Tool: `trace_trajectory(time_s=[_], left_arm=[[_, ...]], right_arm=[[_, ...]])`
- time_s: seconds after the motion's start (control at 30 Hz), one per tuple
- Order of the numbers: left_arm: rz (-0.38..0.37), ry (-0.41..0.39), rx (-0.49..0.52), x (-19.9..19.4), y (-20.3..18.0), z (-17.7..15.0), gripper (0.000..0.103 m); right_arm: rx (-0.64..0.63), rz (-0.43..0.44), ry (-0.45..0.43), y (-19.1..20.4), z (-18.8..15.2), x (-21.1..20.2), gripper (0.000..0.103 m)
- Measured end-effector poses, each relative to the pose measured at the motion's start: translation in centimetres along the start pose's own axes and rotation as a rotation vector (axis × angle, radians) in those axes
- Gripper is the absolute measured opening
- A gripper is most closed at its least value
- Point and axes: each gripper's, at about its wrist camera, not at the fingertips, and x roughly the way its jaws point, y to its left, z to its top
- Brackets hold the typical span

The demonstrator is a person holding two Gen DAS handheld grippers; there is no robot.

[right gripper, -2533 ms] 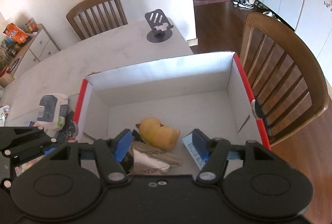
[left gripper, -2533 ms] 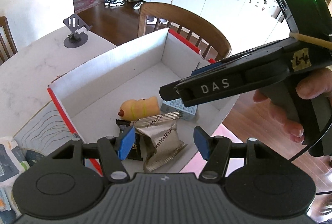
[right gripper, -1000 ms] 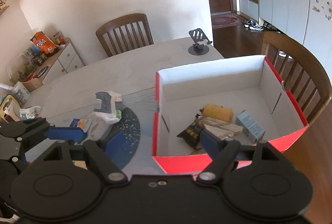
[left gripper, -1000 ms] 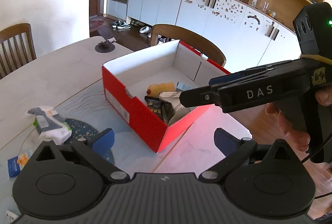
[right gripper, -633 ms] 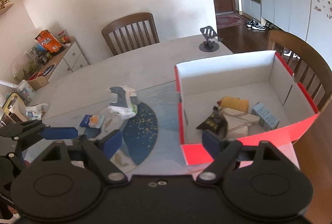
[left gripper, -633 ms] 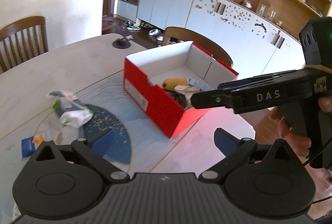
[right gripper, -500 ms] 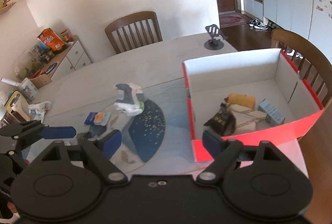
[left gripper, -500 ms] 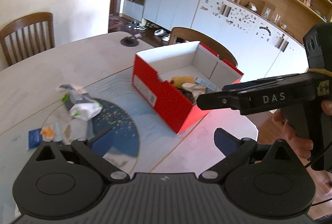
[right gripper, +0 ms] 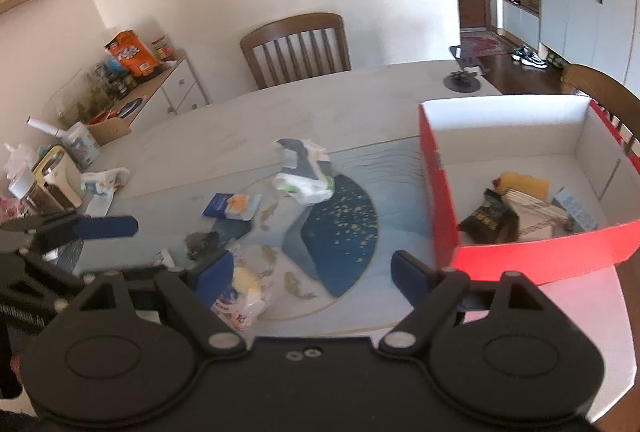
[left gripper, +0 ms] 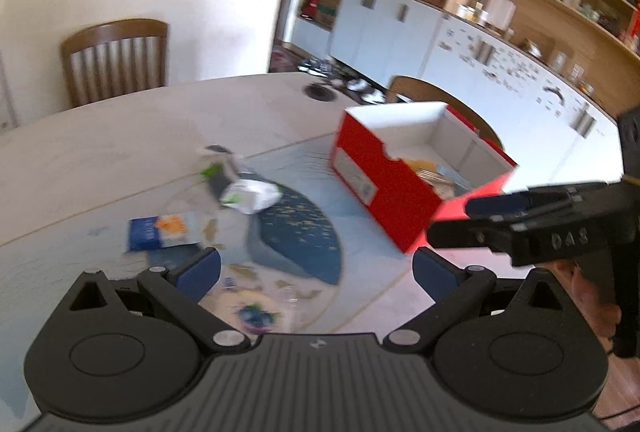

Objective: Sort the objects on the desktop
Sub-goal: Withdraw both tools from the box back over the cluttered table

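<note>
A red box with a white inside stands at the right of the table and holds a yellow toy, a dark packet, a silver packet and a small blue carton. Left of it, on a blue mat, lie a crumpled white-and-green pack, a blue-orange sachet and a white-yellow packet. My right gripper hovers open over the mat, the white-yellow packet below its left finger. My left gripper is open and empty, near the sachet and the box.
A phone stand sits at the table's far side. Wooden chairs stand behind the table and behind the box. A cluttered sideboard is at the far left. The table's edge runs close by the box at the right.
Both grippers have pulled back from above the box and swung left over the mat. Their jaws stand wider than when over the box. The loose items have come into view.
</note>
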Motion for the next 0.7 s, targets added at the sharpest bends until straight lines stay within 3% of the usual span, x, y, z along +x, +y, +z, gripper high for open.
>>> trace_trajectory(time_s=[0.23,0.7], left_arm=[[0.064,-0.025,-0.072,-1.2,3.5,-0.8,0.103],[0.142,0.048,-0.146,-0.5,8.7,-4.1,0.103]], right_arm=[[-0.057,0.025,0.018,2.1,-0.6,1.5,0.086],[-0.143,0.086,0.072,5.0,-1.4,4.8,0.086]])
